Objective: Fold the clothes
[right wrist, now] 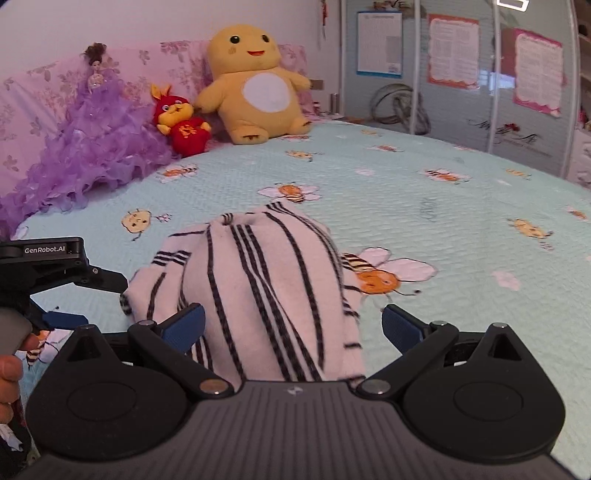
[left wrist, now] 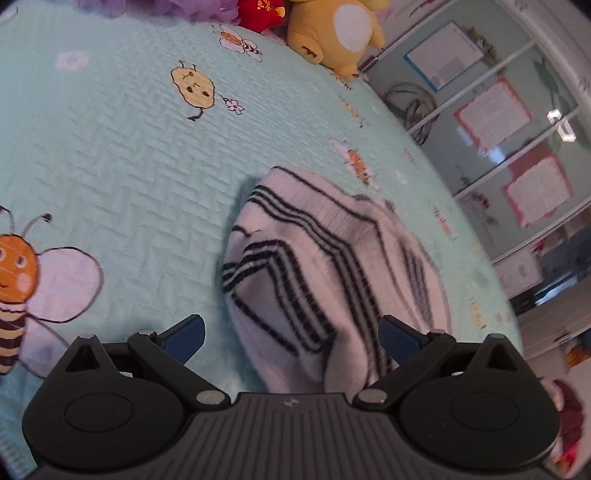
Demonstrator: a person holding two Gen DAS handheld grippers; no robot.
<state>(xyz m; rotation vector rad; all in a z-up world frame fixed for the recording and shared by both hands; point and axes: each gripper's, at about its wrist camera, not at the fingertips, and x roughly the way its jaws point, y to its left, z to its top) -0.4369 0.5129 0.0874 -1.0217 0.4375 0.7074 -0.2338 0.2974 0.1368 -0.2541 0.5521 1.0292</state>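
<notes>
A white garment with black stripes (left wrist: 314, 266) (right wrist: 258, 277) lies bunched in a rumpled heap on the pale blue bee-print bedspread (left wrist: 122, 166) (right wrist: 443, 221). My left gripper (left wrist: 293, 339) is open, just short of the heap's near edge, and its right finger (left wrist: 400, 341) overlaps the cloth. My right gripper (right wrist: 293, 326) is open too, with the near part of the garment lying in the gap between its blue pads. In the right wrist view the left gripper (right wrist: 88, 299) shows at the heap's left end, its jaws apart.
A yellow plush toy (right wrist: 255, 85) (left wrist: 336, 29), a red plush toy (right wrist: 183, 125) and a doll in a purple dress (right wrist: 92, 147) sit against pink pillows (right wrist: 33, 103) at the bed's head. A glass partition with posters (right wrist: 454, 51) (left wrist: 491, 110) stands beyond the bed's far side. A person's hand (right wrist: 9, 369) holds the left gripper.
</notes>
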